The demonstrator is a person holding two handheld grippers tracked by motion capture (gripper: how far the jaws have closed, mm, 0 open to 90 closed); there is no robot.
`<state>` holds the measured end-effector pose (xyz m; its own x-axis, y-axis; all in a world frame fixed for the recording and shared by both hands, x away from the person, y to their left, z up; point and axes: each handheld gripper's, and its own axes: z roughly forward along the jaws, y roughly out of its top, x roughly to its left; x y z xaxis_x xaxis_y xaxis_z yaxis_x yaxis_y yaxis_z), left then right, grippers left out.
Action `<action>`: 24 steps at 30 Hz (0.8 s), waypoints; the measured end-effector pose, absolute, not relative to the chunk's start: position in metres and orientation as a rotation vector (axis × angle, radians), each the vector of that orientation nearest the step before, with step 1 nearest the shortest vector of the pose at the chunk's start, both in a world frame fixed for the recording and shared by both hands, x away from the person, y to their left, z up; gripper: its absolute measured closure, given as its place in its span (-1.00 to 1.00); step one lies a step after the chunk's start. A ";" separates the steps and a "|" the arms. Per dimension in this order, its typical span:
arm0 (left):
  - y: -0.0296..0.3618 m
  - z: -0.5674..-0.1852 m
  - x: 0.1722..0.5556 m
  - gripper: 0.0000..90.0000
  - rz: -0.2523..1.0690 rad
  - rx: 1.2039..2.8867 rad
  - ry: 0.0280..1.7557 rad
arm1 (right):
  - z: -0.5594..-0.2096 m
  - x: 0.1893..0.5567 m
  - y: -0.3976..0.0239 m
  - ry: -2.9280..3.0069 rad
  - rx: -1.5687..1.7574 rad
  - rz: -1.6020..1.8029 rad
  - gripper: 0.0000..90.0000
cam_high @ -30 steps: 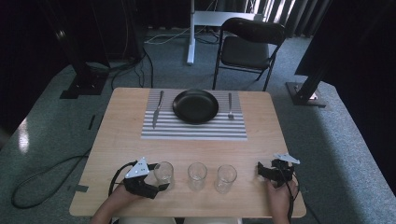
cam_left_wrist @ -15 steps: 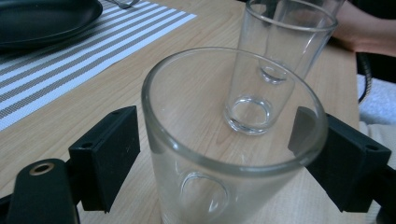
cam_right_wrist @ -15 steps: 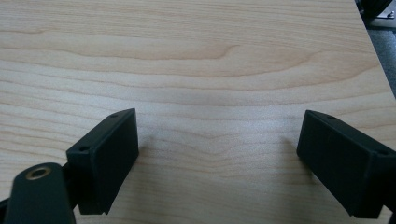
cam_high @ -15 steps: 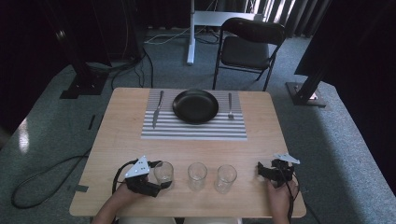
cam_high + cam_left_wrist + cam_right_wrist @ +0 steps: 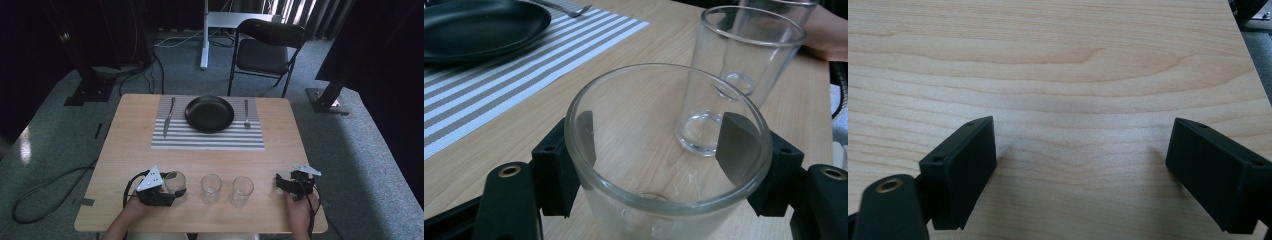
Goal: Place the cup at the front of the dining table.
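Left gripper view: clear empty glass (image 5: pixel 664 165), upright betw. black pads.

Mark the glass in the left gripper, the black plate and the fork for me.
glass in the left gripper (image 5: pixel 664 215), left gripper view, front wall below the rim.
black plate (image 5: pixel 209 113), high view, middle of the dish.
fork (image 5: pixel 246 114), high view, middle of the handle.

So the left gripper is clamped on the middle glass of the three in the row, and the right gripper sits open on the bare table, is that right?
Not quite. The left gripper is shut on the leftmost glass of the row, not the middle glass, as the high view shows. The rest holds: the right gripper rests open on the table.
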<state>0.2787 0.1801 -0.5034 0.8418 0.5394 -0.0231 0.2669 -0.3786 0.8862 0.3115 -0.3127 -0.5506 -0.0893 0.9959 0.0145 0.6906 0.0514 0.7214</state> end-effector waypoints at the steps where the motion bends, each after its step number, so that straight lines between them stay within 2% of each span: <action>1: 0.181 -0.502 0.279 -0.34 0.331 1.985 0.602 | -0.551 0.312 -0.313 1.834 1.687 0.797 -0.73; 15: 0.188 -0.489 0.291 -0.34 0.441 1.980 0.721 | -0.551 0.311 -0.313 1.831 1.689 0.797 -0.72; 24: 0.190 -0.482 0.315 -0.34 0.482 1.979 0.846 | -0.551 0.311 -0.313 1.832 1.687 0.796 -0.72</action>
<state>0.3154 0.1902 -0.4824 0.6895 0.7243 0.0039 0.3723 -0.3590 0.8559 0.3107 -0.3130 -0.5508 -0.0882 0.9960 0.0136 0.6897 0.0512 0.7222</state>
